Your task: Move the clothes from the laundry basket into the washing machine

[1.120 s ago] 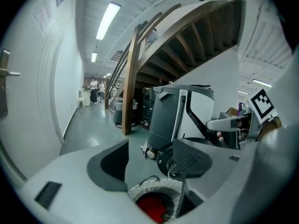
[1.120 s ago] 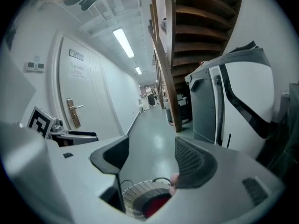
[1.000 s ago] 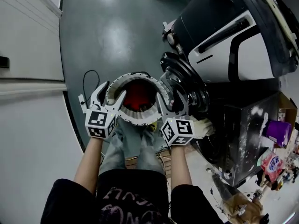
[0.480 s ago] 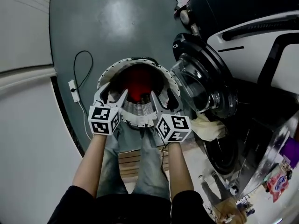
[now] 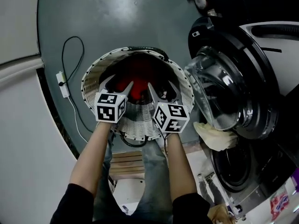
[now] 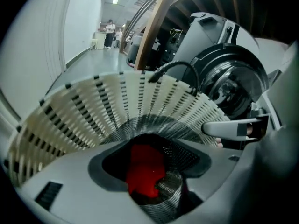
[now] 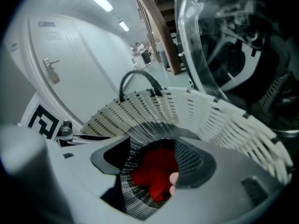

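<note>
Left gripper (image 5: 117,84), right gripper (image 5: 162,88): tips within mouth of white laundry basket (image 5: 92,73), jaws apart, clamping nothing. Red garment (image 5: 140,76) at basket bottom, below both jaw gaps. Washing machine door (image 5: 224,92) open, just right of basket.

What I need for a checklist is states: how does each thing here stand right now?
Basket: standing on the floor, laundry inside.
Red garment: lying in the basket, ungripped.
Washer door: swung open.
Left gripper: open, empty, reaching into the basket.
Right gripper: open, empty, reaching into the basket.
</note>
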### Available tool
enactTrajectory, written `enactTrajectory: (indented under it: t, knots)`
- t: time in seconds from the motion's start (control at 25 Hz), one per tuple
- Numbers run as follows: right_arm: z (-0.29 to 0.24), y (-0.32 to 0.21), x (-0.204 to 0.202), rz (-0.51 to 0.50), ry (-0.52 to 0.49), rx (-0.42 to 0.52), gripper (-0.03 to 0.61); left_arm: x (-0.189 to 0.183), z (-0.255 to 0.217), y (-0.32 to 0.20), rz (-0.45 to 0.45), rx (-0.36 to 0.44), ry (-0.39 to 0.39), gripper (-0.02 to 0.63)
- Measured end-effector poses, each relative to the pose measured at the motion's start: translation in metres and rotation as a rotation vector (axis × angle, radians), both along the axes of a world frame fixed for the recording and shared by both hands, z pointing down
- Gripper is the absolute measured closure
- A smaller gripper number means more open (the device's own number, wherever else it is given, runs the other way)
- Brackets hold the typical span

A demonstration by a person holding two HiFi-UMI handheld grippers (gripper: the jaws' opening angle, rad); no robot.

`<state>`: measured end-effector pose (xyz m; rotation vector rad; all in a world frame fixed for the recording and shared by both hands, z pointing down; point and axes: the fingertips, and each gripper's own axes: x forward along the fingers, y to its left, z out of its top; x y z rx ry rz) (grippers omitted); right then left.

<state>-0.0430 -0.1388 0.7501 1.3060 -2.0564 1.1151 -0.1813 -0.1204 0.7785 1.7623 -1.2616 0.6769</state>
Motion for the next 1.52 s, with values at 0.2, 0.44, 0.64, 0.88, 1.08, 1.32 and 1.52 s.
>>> enactTrajectory:
  t: [0.2, 0.44, 0.64, 0.88, 1.08, 1.32, 1.52]
  knots:
    - [0.098, 0.0, -0.001, 0.008, 0.02, -0.101, 0.278, 0.001, 0.08, -0.013, 0.003, -0.025, -0.062, 0.319]
    - [0.193, 0.001, 0.005, 0.035, 0.066, -0.165, 0.253, 0.003, 0.171, -0.008, 0.024, -0.117, -0.101, 0.322]
    - [0.254, 0.011, 0.0, 0.014, 0.072, -0.221, 0.221, -0.003, 0.237, 0.014, 0.047, -0.211, -0.15, 0.316]
    - [0.319, 0.026, -0.005, -0.016, 0.128, -0.298, 0.201, -0.012, 0.286, 0.023, 0.037, -0.289, -0.175, 0.262]
    - [0.351, 0.025, -0.005, -0.044, 0.183, -0.28, 0.201, -0.013, 0.306, 0.015, 0.032, -0.268, -0.193, 0.256]
    - [0.351, 0.017, 0.001, 0.001, 0.233, -0.211, 0.305, -0.009, 0.308, 0.014, 0.04, -0.225, -0.147, 0.375]
    - [0.332, 0.014, -0.009, -0.05, 0.202, -0.209, 0.506, 0.003, 0.29, 0.015, 0.094, -0.196, -0.111, 0.494]
